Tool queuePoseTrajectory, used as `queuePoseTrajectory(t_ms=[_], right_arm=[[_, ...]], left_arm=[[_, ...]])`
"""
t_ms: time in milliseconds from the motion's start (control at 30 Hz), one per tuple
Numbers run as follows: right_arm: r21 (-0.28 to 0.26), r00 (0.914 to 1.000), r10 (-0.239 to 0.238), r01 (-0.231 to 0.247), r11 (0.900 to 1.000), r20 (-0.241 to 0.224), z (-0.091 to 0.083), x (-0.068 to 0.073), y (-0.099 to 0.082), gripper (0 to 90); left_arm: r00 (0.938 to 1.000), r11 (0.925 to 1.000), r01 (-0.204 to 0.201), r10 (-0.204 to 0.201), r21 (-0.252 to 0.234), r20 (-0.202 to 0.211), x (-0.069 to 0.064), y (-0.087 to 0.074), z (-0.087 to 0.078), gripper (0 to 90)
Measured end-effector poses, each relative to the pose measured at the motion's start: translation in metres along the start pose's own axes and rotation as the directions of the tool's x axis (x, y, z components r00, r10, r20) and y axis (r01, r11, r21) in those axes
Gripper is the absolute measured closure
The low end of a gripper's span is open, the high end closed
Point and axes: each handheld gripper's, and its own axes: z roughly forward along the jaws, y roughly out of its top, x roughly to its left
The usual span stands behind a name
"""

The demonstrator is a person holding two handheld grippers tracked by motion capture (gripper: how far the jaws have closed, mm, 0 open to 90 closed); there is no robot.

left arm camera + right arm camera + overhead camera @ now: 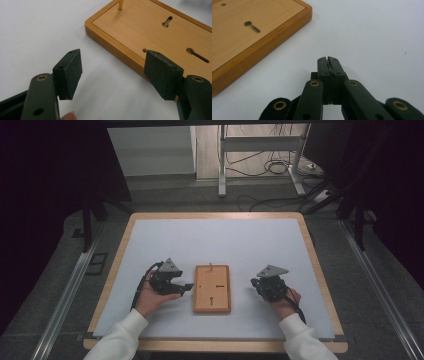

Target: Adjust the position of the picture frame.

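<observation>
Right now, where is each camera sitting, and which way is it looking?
High view: above the person's side, looking forward and down at the table; both forearms, left gripper and right gripper show.
Left gripper view: rides the left gripper, looking along its open jaws at the wooden board; a fingertip shows.
Right gripper view: rides the right gripper, jaws shut, looking across the table.
All views share the wooden board.

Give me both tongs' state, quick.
Left tongs: open, empty, beside the wooden board.
Right tongs: closed, holding nothing, over the white table.
</observation>
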Motion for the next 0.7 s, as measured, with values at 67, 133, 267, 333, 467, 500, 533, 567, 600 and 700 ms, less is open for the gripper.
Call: queuePoseTrajectory(t_ms=[67,133,267,333,467,500,533,567,600,700], right_arm=[[-0.009,0.999,0.035,-0.036,0.9993,-0.027,-0.012,-0.003,-0.011,88.5],[-0.008,0.9981,0.043,-0.043,0.999,-0.044,-0.018,-0.005,-0.02,85.6],[-0.006,0.9948,0.07,-0.07,0.9975,-0.075,-0.028,-0.007,-0.032,61.9],[-0.007,0.9931,0.096,-0.096,0.9953,-0.068,-0.03,-0.008,-0.036,51.1],[-0.019,0.9892,0.118,-0.121,0.9925,-0.086,-0.033,-0.006,-0.037,42.5],[-0.019,0.9892,0.118,-0.121,0.9925,-0.086,-0.033,-0.006,-0.037,42.5],[-0.016,0.9889,0.116,-0.118,0.9929,-0.093,-0.033,-0.005,-0.037,41.3],[-0.013,0.9894,0.105,-0.107,0.9942,-0.101,-0.031,-0.002,-0.036,39.6],[-0.012,0.9893,0.099,-0.1,0.9949,-0.107,-0.029,0.0,-0.035,39.0],[-0.012,0.9908,0.08,-0.081,0.9966,-0.11,-0.029,0.003,-0.032,37.7]], left_arm=[[1.0,1.0,-0.003,0.003,0.002,0.004,0.0,0.001,0.002,30.4],[1.0,1.0,-0.004,0.004,0.006,0.002,0.0,0.0,0.002,30.3],[1.0,1.0,0.0,0.0,0.009,-0.005,0.0,-0.002,0.002,30.3],[0.9999,0.9999,-0.002,0.002,0.01,-0.013,0.0,-0.003,0.001,30.3],[0.9998,1.0,-0.005,0.005,0.002,-0.019,0.0,-0.003,0.001,31.0],[0.9998,1.0,-0.007,0.007,0.001,-0.017,0.0,-0.002,0.001,31.0],[0.9998,0.9999,-0.011,0.011,0.001,-0.018,0.001,-0.001,0.002,31.7],[0.9997,0.9998,-0.019,0.019,0.002,-0.018,0.001,0.001,0.004,32.2],[0.9997,0.9998,-0.018,0.018,0.004,-0.016,0.002,0.002,0.005,32.2],[0.9997,0.9997,-0.021,0.021,-0.009,-0.011,0.002,0.004,0.005,32.1]])
